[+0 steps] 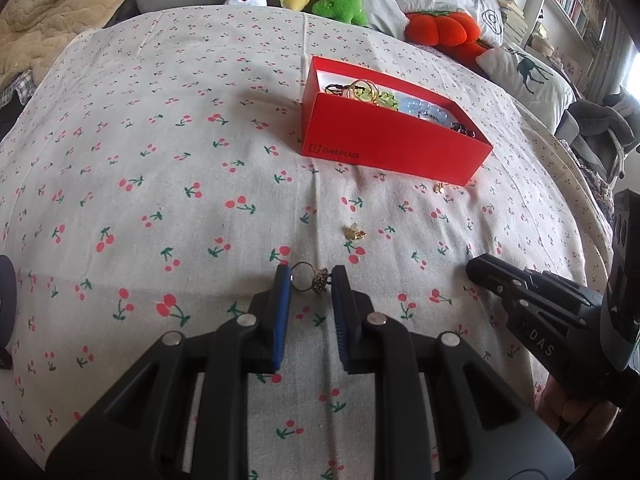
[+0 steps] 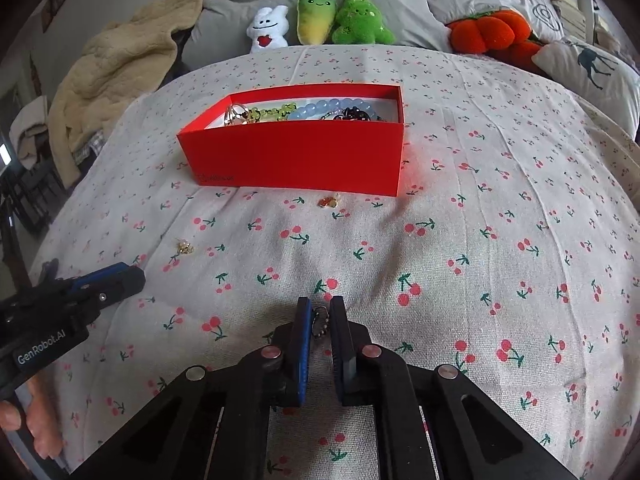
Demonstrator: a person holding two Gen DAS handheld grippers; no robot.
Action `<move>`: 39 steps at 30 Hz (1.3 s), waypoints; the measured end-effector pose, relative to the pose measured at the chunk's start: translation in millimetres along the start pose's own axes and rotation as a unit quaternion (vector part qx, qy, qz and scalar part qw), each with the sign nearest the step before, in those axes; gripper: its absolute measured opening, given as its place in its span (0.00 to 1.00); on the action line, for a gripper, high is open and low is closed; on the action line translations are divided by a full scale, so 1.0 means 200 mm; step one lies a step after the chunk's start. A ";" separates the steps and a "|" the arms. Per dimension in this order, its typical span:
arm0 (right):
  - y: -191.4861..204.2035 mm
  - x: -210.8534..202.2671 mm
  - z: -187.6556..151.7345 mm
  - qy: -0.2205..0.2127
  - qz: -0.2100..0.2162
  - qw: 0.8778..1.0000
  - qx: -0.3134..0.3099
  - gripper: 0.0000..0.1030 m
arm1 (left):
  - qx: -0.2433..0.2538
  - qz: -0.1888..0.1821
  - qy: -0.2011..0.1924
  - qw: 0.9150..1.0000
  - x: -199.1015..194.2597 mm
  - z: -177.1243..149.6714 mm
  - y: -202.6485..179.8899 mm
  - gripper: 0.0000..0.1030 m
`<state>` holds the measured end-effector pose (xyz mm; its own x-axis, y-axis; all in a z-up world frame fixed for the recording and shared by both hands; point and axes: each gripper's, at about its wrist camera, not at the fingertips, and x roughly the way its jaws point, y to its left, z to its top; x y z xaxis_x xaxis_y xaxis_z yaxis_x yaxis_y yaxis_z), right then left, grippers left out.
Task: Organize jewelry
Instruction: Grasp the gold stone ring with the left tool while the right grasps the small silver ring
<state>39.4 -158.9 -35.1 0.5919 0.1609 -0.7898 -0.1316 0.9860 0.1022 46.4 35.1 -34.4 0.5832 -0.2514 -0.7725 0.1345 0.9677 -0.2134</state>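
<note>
In the left wrist view my left gripper (image 1: 310, 277) is shut on a ring (image 1: 308, 280) with a thin band and an ornate dark head, held just above the cherry-print bedspread. My right gripper (image 2: 320, 309) is shut on a small dark oval jewel (image 2: 320, 320) pinched between its pads. A red Oneplus box (image 1: 394, 150) (image 2: 296, 156) stands farther back, with bead bracelets, gold hoops and dark pieces inside. Each gripper shows side-on in the other's view: the right gripper (image 1: 476, 269) and the left gripper (image 2: 134, 278).
Two small gold pieces lie loose on the bedspread (image 2: 480, 280): one (image 1: 354, 233) (image 2: 185, 246) mid-bed, one (image 1: 439, 188) (image 2: 329, 201) by the box's front wall. Plush toys (image 2: 320, 20) and pillows (image 1: 524, 72) line the bed's far end. A beige blanket (image 2: 112, 80) lies at the left.
</note>
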 end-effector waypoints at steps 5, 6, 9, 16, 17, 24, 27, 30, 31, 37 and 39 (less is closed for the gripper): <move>-0.02 -0.03 0.00 -0.006 0.006 1.000 0.009 0.05 | -0.003 -0.002 -0.002 1.000 -0.02 0.00 0.01 0.21; -0.02 -0.04 0.00 -0.008 0.008 1.000 0.011 0.05 | -0.003 -0.003 -0.003 1.000 -0.03 0.00 0.01 0.21; -0.04 -0.10 -0.01 -0.021 0.016 0.999 0.018 0.05 | -0.003 -0.006 -0.003 1.000 -0.04 0.00 0.01 0.21; -0.07 -0.19 -0.02 -0.044 0.010 0.999 0.018 0.06 | -0.006 -0.011 0.001 1.000 -0.02 -0.02 0.01 0.21; -0.06 -0.19 -0.02 -0.045 0.005 0.999 0.015 0.09 | -0.006 -0.011 0.001 1.000 -0.03 -0.02 0.01 0.21; -0.02 -0.12 -0.04 -0.033 -0.018 0.999 -0.007 0.65 | 0.001 -0.011 0.002 1.000 -0.03 -0.02 0.00 0.21; -0.01 -0.04 -0.03 -0.006 -0.025 1.000 -0.017 0.59 | 0.000 -0.010 0.002 1.000 -0.03 -0.02 0.00 0.21; 0.00 0.00 -0.03 0.002 -0.027 0.999 -0.023 0.45 | -0.003 -0.010 0.003 1.000 -0.03 -0.02 0.00 0.22; 0.00 0.00 -0.03 0.003 -0.023 0.999 -0.024 0.36 | -0.003 -0.010 0.003 1.000 -0.03 -0.02 0.00 0.21; -0.01 0.00 -0.03 0.005 -0.009 1.000 -0.015 0.16 | 0.000 -0.009 0.004 1.000 -0.03 -0.03 -0.02 0.21; -0.02 -0.01 -0.03 0.003 -0.005 1.000 -0.010 0.13 | 0.003 -0.008 0.004 1.000 -0.03 -0.04 -0.02 0.21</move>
<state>34.2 -163.1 -38.3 0.5879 0.1508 -0.7947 -0.1425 0.9864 0.0817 36.6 32.0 -32.8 0.5739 -0.2671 -0.7741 0.1486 0.9636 -0.2223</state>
